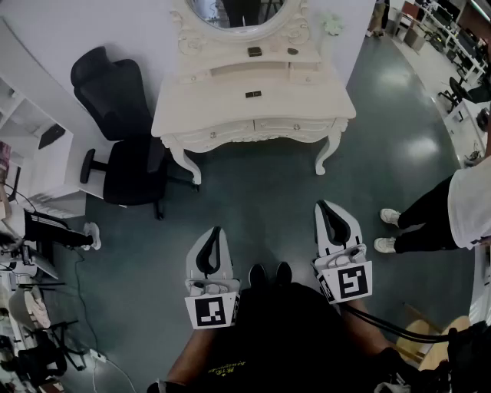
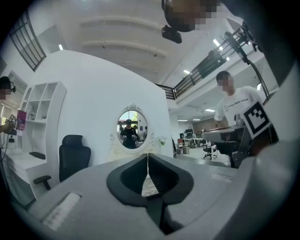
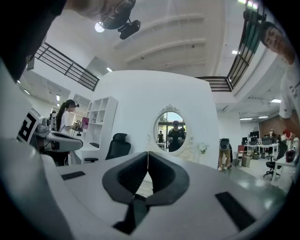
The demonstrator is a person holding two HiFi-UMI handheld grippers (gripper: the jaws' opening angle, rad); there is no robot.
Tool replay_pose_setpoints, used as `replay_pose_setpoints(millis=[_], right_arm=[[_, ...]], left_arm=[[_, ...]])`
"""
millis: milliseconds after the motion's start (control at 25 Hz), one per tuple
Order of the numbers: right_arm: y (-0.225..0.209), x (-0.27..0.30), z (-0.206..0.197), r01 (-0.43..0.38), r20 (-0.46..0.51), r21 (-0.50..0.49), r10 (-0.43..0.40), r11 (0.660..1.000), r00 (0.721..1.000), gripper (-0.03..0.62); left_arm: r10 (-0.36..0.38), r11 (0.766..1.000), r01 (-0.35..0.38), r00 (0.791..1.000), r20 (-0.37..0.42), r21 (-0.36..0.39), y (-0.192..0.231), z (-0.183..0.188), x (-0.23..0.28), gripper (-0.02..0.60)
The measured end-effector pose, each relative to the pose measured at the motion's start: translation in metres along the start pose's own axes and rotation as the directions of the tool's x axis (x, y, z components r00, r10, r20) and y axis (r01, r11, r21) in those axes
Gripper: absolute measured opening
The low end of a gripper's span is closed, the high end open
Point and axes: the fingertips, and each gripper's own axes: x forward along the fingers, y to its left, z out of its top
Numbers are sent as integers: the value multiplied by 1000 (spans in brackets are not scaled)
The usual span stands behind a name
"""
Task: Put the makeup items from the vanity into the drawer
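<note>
The white vanity (image 1: 199,107) stands ahead against the wall, its oval mirror (image 1: 236,11) above it. Small dark makeup items lie on it: one (image 1: 253,94) on the main top, two (image 1: 254,51) (image 1: 292,51) on the raised shelf. Its front drawers (image 1: 222,126) are closed. Both grippers hang well short of the vanity, over the floor. My left gripper (image 1: 217,229) is shut with nothing between its jaws, and so is my right gripper (image 1: 322,203). In the left gripper view the jaws (image 2: 148,155) meet in line with the mirror (image 2: 131,127). The right gripper view shows the same (image 3: 148,153).
A black office chair (image 1: 123,130) stands left of the vanity, beside white shelving (image 1: 23,130). A person (image 1: 437,211) stands on the right. Cables and equipment (image 1: 38,307) crowd the lower left. Dark floor (image 1: 261,192) lies between me and the vanity.
</note>
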Motion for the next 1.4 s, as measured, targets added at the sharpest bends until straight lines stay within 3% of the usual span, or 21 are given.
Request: replay_pose_setpoints(millis=[1040,1080,1160,1200,1400], right_arm=[[-13,-15,10,-3,29,21,2,1000,1000,10],[-14,-15,12,-15,45,31,14,999,999,92],[-13,-14,16,-40,86,52,35,998,996,351],[-14,-13,18,-45,103,58,38,997,994,440],[-31,-13,15,-37,120,58,30,998,992,462]], left_arm=[[-4,1000,4,999,-52,-7,-14,1,-5,21],[-4,1000,4,999,-51,-6,-15,0,-5,21],[-2,1000,2,999,-55,-2,-15,-1,-3,21],[0,1000,0,998,-62,2,-16,-2,-2,21],[2,1000,-1,996,-84,12,-27,-6,9,21]])
